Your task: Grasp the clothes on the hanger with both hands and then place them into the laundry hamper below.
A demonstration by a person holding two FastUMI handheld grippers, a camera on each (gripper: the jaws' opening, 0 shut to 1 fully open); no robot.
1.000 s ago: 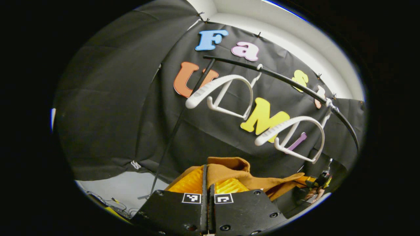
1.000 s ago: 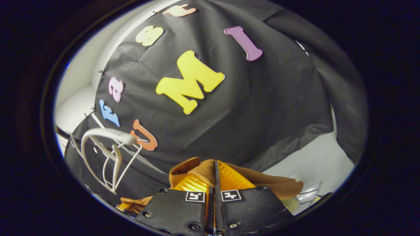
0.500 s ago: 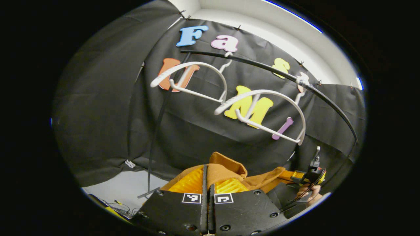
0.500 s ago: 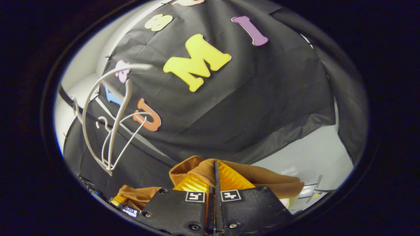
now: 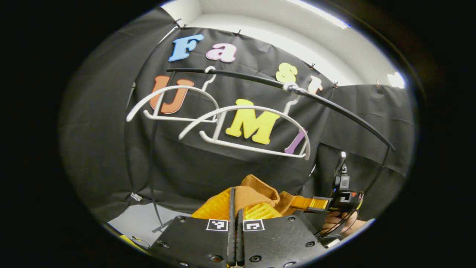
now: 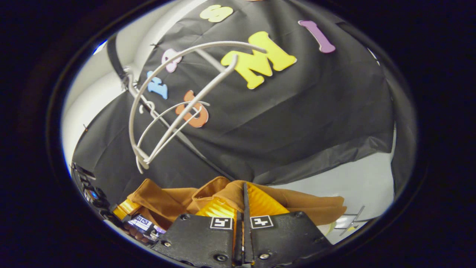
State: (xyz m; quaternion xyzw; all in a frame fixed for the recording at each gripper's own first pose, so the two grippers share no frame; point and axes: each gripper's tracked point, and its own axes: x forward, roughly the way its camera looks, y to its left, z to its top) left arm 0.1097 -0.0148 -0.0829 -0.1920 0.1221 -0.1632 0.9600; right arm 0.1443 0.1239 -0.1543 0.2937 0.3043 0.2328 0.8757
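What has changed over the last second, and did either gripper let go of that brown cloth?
Neither let go. Both cameras swung: the white hangers spread wider across each view, and the right gripper came into fuller sight. Left gripper and right gripper stay shut on the brown garment.

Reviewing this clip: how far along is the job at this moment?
Done: the brown garment is off the two hangers, which hang bare on the rail. In hand: left claw and right claw are each shut on the garment. Left: placing it in the hamper.
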